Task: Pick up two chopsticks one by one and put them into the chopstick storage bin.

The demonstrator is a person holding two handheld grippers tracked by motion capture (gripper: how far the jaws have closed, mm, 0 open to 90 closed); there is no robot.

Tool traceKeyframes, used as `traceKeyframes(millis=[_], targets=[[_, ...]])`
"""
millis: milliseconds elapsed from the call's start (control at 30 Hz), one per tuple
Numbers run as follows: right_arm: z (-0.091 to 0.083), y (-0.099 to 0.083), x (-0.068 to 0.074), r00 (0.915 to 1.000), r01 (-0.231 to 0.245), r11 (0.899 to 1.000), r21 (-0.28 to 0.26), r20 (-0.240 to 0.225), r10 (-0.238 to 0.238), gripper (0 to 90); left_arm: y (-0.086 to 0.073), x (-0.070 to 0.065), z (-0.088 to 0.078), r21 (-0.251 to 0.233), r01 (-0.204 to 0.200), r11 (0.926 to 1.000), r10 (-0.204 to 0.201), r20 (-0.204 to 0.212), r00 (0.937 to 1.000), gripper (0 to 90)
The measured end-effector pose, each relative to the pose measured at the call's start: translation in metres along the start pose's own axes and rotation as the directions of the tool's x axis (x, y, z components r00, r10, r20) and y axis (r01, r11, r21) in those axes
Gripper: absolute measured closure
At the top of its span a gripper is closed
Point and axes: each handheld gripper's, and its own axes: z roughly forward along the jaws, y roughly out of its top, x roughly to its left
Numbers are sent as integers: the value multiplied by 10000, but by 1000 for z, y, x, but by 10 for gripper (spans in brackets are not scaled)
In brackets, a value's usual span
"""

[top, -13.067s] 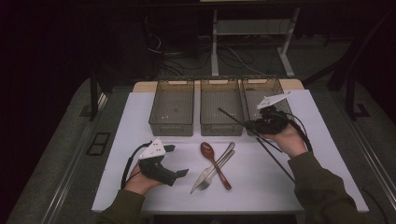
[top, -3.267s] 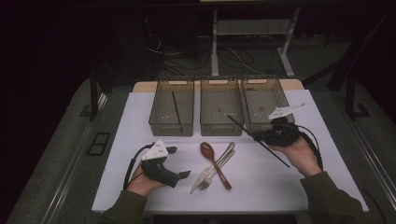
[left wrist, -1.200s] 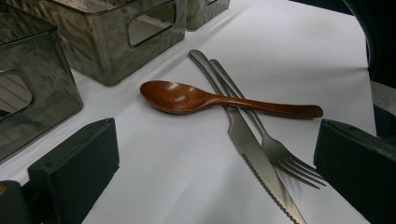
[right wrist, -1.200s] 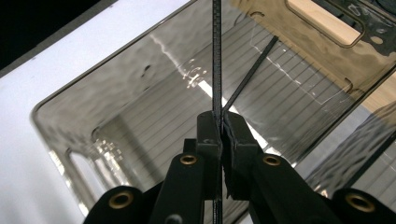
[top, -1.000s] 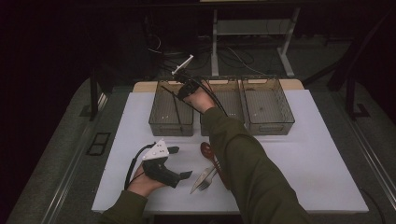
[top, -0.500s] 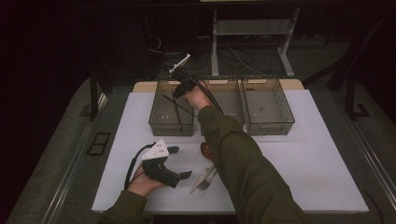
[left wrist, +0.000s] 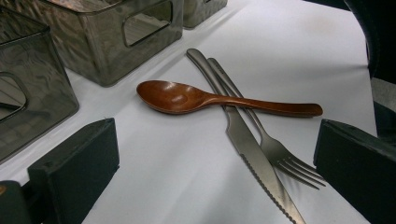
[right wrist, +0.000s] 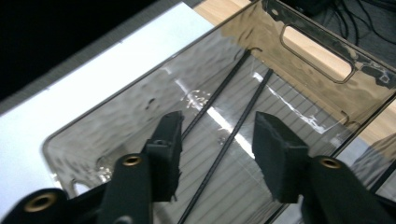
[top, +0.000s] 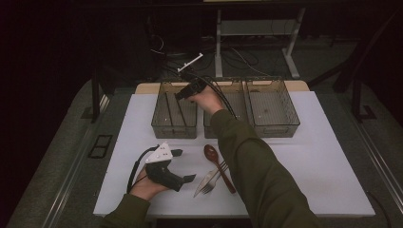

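Black chopsticks [right wrist: 224,140] lie side by side in the leftmost smoked-plastic bin [top: 174,110], released beneath the right gripper [right wrist: 217,149], whose jaws have just been opening and hold nothing. Nearer, the left gripper [left wrist: 215,172] rests wide open on the white tabletop [top: 328,156] before a wooden spoon [left wrist: 196,99], knife [left wrist: 247,140] and fork [left wrist: 275,151]. Darkness swallows the surrounding room; cables [top: 237,57] show dimly behind.
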Motion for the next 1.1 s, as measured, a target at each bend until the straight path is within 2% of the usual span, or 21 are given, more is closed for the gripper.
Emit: traceKeyframes(millis=[100,133,233,367,433,500,600,767,900,1100], targets=[[-9,-8,-2,9997,28,9998,-217,-259,-34,447,0,0,1,-29,63,10000,-63,-44,10000,0],[-12,-10,-2,9995,74,9996,-274,-290,-82,430,0,1,0,108,-80,9999,81,-41,10000,0],[-22,-20,-4,9987,161,9979,-633,-471,-191,408,0,0,-1,203,-99,9997,101,-73,9999,0],[-36,-34,-7,9976,182,9950,-978,-651,-246,336,-1,1,0,239,-111,9997,113,-76,9999,0],[-44,-42,-7,9968,292,9929,-1150,-705,-375,328,-1,1,-1,235,-139,9996,141,-95,9999,0],[-51,-50,-8,9962,389,9919,-1206,-730,-479,324,-1,0,0,178,31,9998,-29,-78,10000,0],[-61,-62,-12,9961,455,9905,-1300,-689,-548,318,-1,0,0,276,-67,9996,71,-131,9999,0],[-76,-86,-18,9954,298,9880,-1517,-852,-431,302,-2,2,0,280,-46,9996,50,-128,9999,0],[-86,-105,-21,9942,419,9863,-1597,-916,-571,291,-2,2,0,231,71,9997,-68,-143,9999,0],[-102,-133,-31,9943,162,9825,-1856,-1006,-354,285,-2,2,0,304,24,9995,-20,-149,9999,0]])
